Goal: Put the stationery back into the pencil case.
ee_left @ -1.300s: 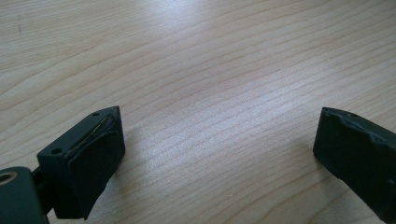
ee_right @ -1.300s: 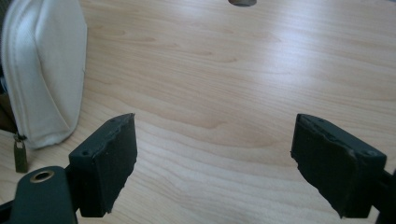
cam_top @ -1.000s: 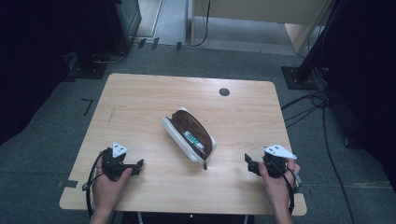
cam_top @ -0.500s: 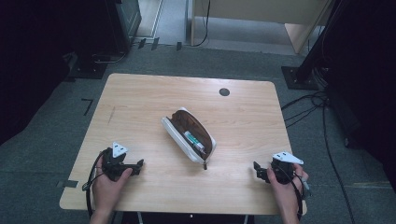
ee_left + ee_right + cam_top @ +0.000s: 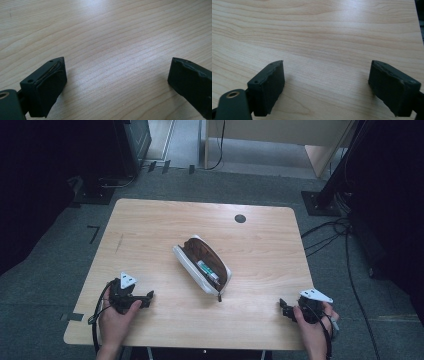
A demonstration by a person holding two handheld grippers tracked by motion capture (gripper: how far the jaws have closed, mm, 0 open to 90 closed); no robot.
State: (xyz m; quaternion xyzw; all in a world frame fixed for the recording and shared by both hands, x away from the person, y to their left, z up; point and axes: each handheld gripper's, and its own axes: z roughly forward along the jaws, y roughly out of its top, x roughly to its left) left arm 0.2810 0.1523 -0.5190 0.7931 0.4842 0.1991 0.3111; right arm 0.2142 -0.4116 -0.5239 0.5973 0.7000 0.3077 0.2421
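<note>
An open pencil case [image 5: 202, 271] lies mid-table [image 5: 150, 220]. The left gripper [image 5: 148, 296] and the right gripper [image 5: 283, 306] sit near the front corners, jaws open, the right's just widening, both empty.

From my remote seat the high view is soft and low in detail. The table [image 5: 150, 225] is evenly lit from above, while the floor and both side edges fall to near black. I see short, faint shadows under the pouch [image 5: 202, 265]. The left gripper view shows a pale sheen across the wood at upper centre; grain is sharp, the near jaws slightly soft. The right gripper view has similar glare along its top, and dim shade under the jaws.
</note>
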